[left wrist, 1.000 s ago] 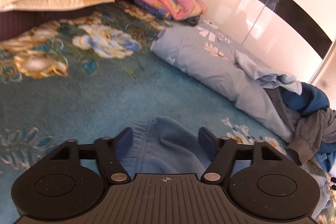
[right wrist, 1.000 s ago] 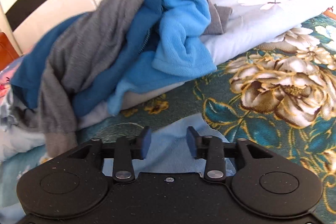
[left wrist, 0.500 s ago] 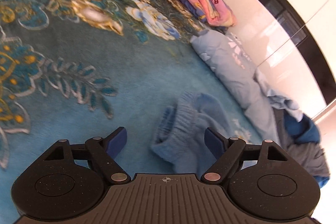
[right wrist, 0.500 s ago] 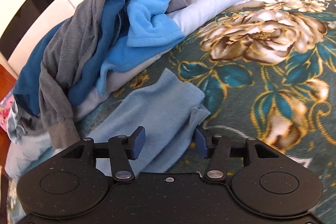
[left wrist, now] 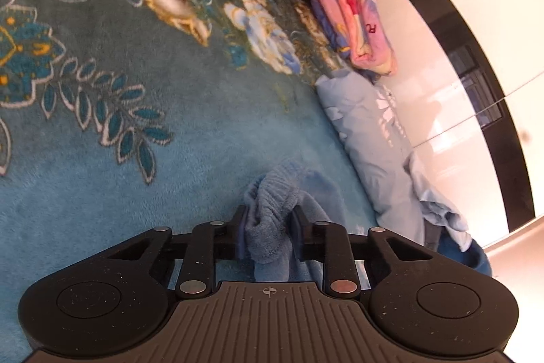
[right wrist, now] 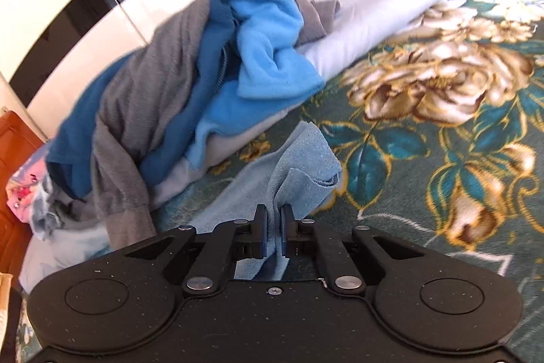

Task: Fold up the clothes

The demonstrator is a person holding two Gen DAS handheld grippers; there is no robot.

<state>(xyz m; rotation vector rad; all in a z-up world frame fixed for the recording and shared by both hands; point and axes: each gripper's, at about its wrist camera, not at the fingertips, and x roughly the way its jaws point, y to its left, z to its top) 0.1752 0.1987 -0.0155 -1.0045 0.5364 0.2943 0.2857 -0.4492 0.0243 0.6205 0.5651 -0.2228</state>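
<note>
**Both ends pinched, fold about to start (I think)**

So the light blue garment [left wrist: 272, 227] is lying on the bed, on the teal flowered blanket [left wrist: 102, 159], and the person has a tool on each end of it. In the left wrist view, the left tool [left wrist: 267, 227] has a thick bunched, ribbed bit of the fabric (cuff or waistband, can't say which) sitting between its pads, and its jaws are closing in on that wad. In the right wrist view, the right tool [right wrist: 272, 227] is pressed nearly together on a thin edge of the same light blue cloth [right wrist: 299, 159], which rises in a little ridge toward 12 o'clock from the pinch.

My read: this is the grab stage, before any real fold. Next move probably calls for lifting both ends together, pulling the cloth taut so it flattens, then bringing one end over the other. The left side has a fat clump, so it may need a shake-out to avoid folding in a wrinkle.

What I can't make out:
- The middle of the garment, since each tool's body blocks the bottom of its own view.
- What kind of garment it is.
- Neither view shows the other tool or the person's hands.

Off at 10 o'clock in the right view, there's a heap of grey and blue clothes [right wrist: 170, 97] on a rolled pale blue quilt [right wrist: 357, 33], presumably waiting its turn. Edges are blurry there.
</note>
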